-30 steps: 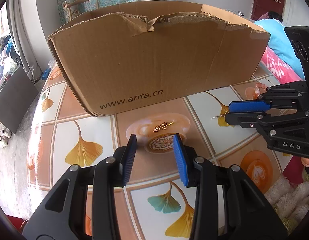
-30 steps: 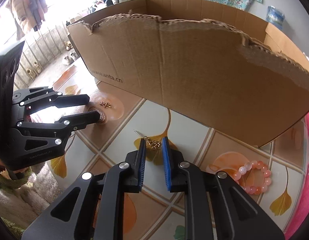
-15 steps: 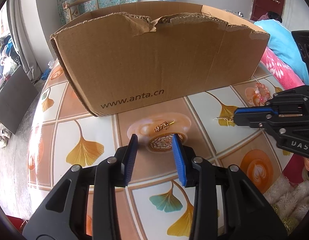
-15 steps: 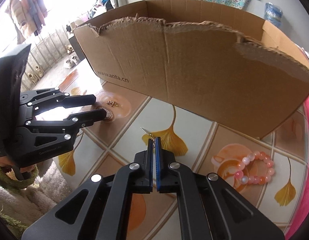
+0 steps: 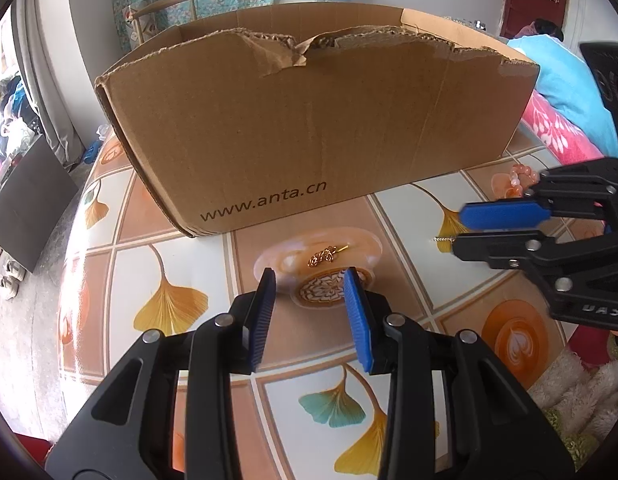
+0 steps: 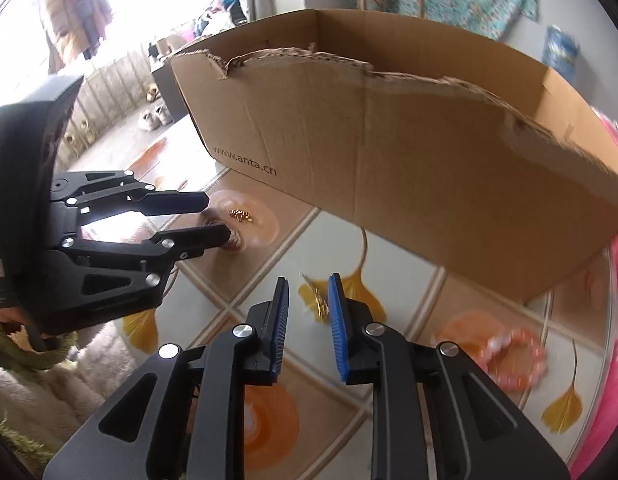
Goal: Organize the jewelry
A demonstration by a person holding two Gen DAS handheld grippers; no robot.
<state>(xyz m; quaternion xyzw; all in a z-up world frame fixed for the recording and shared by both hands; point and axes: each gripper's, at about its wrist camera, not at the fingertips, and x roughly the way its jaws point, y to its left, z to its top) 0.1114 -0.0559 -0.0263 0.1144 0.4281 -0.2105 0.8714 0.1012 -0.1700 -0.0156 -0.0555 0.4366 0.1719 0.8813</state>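
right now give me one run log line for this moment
task: organize jewelry | left gripper: open, over gold earring | right gripper: opening, gold chain between fingers | bead bracelet: on table | box: behind

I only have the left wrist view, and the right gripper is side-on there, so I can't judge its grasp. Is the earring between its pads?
Observer: Yes. In the right wrist view, the gold earring sits between the pads of the right gripper, nearer the right-hand pad.
Operator: Is it clamped?
Observer: No. The jaws are opening and there is a clear gap on the earring's left. Blur hides whether it touches the other pad.
Operator: I only see a few beads of the bracelet.
Observer: The pink bead bracelet is a full ring lying on the table to the right, apart from the gripper.
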